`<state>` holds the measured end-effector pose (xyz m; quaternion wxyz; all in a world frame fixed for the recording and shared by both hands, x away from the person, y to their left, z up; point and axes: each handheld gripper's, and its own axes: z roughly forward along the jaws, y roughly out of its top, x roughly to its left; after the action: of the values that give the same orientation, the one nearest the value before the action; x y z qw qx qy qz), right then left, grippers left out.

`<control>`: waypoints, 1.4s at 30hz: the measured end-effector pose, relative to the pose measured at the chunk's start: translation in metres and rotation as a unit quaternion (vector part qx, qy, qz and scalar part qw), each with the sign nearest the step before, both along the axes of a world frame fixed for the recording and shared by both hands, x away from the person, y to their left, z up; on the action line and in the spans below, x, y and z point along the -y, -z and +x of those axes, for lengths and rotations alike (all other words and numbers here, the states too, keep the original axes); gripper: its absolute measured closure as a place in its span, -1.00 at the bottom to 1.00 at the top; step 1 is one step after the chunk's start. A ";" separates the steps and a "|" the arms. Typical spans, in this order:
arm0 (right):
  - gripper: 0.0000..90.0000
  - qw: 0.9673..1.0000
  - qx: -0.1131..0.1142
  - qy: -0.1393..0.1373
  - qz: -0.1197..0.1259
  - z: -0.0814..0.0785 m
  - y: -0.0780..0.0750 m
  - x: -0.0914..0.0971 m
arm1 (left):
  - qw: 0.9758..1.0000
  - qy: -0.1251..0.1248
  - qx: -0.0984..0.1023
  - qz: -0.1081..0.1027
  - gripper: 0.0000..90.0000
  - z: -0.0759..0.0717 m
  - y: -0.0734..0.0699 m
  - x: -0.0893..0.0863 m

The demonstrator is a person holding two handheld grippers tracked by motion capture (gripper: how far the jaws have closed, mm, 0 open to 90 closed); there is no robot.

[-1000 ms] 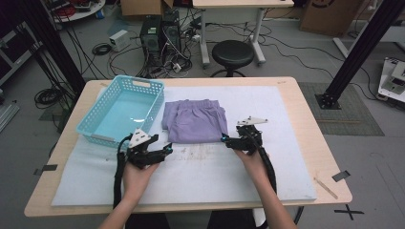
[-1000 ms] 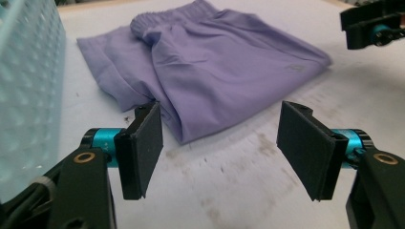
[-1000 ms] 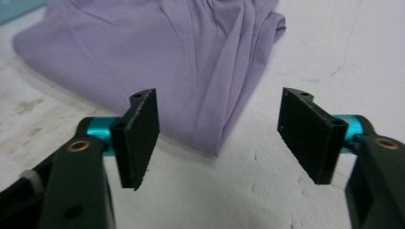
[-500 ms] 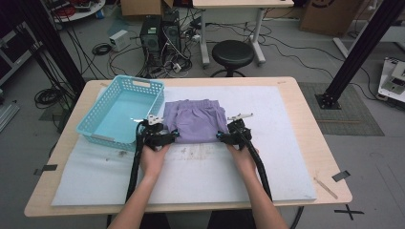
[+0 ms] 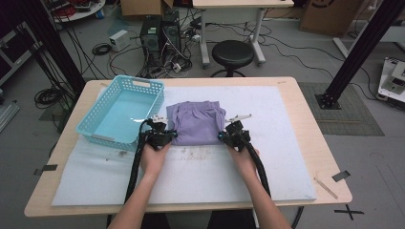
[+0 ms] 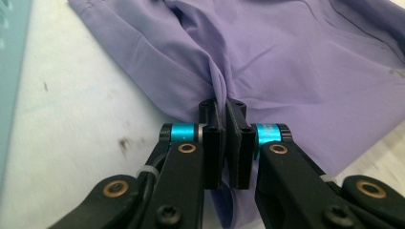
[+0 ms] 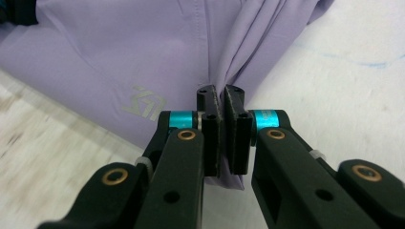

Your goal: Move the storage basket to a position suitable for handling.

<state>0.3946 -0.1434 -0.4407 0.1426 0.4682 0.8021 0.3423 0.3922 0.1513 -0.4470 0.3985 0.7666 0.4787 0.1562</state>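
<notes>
My left gripper (image 6: 224, 112) is clamped on the purple garment (image 5: 196, 123); its jaws have just been closing, and a pinched ridge of cloth runs up from between the pads in the left gripper view. My right gripper (image 7: 223, 98) is clamped on the same garment; its jaws too have just been closing, with a bunched fold rising from between the pads in the right gripper view.

High view: garment lies folded on the white mat (image 5: 286, 157), directly ahead of both grippers, left gripper (image 5: 168, 137) at its near left corner, right gripper (image 5: 223, 137) at its near right corner. From up there the pads are too small to read; the grip is plain in the two gripper views.

Right gripper view adds a pale grey logo (image 7: 143, 109) on the cloth just left of my jaws, too small to tell from above. Left gripper view adds dark stains (image 6: 125, 143) on the mat left of my jaws, and a sliver of the blue basket (image 6: 12, 71) at the far left edge. High view puts that basket (image 5: 95, 125) just beside the garment, outboard of my left gripper, on the wooden table (image 5: 320, 119).
</notes>
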 end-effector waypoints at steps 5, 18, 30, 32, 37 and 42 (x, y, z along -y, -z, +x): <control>0.94 1.000 0.002 -0.021 0.006 -0.025 0.000 0.005 | 1.000 0.031 -0.003 -0.003 0.90 -0.025 0.000 -0.005; 0.94 0.998 0.005 -0.057 0.015 -0.111 -0.002 0.019 | 0.994 0.105 0.008 -0.005 0.90 -0.108 0.000 -0.009; 0.69 0.997 0.018 -0.075 0.007 -0.166 0.001 0.031 | 0.991 0.129 0.024 0.009 0.42 -0.159 -0.006 -0.015; 0.54 0.997 0.036 -0.064 0.001 -0.166 -0.002 0.033 | 0.993 0.108 0.042 0.002 0.23 -0.158 -0.009 -0.023; 0.37 0.996 0.071 -0.045 0.011 -0.152 -0.013 0.039 | 0.992 0.106 0.052 -0.041 0.05 -0.146 -0.018 -0.037; 0.30 0.996 0.070 -0.042 0.019 -0.125 -0.016 0.032 | 0.987 0.131 0.048 -0.074 0.05 -0.124 -0.022 -0.032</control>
<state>0.2694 -0.1752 -0.4252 0.1749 0.4117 0.8022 0.3956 0.2678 0.1831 -0.4250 0.4938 0.7826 0.3648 0.1032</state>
